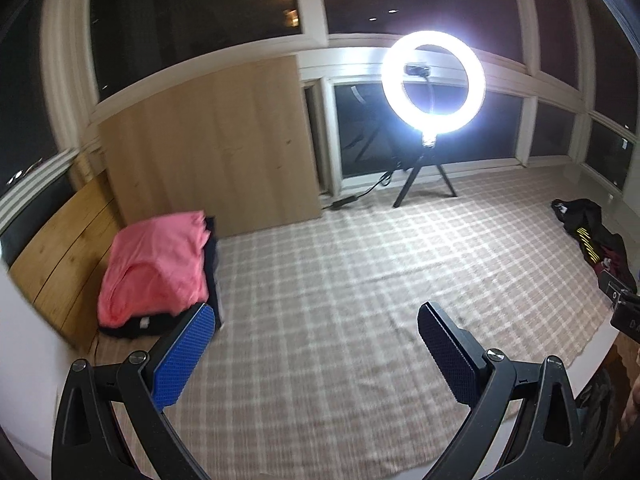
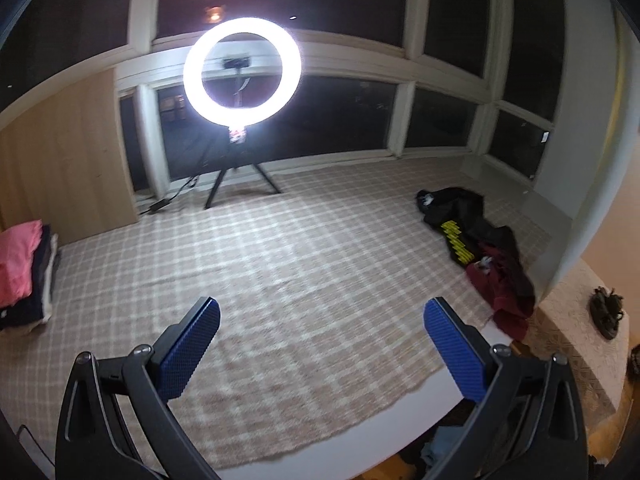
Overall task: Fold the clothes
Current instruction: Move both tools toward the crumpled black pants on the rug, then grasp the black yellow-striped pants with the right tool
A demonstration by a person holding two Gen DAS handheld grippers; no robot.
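I found both grippers empty: the left gripper (image 1: 316, 320) and the right gripper (image 2: 320, 316) each hung with jaws spread wide above the checked blanket (image 2: 280, 264). At the left edge a folded stack (image 1: 160, 272) stood finished, a pink garment (image 2: 16, 256) topmost. At the right a black garment with yellow print (image 2: 456, 224) and a maroon garment (image 2: 504, 292) lay crumpled, touching. I judged the task partly complete, two pieces outstanding.

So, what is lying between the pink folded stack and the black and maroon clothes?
Only bare checked blanket lies between the pink stack and the unfolded clothes; the right wrist view shows it.
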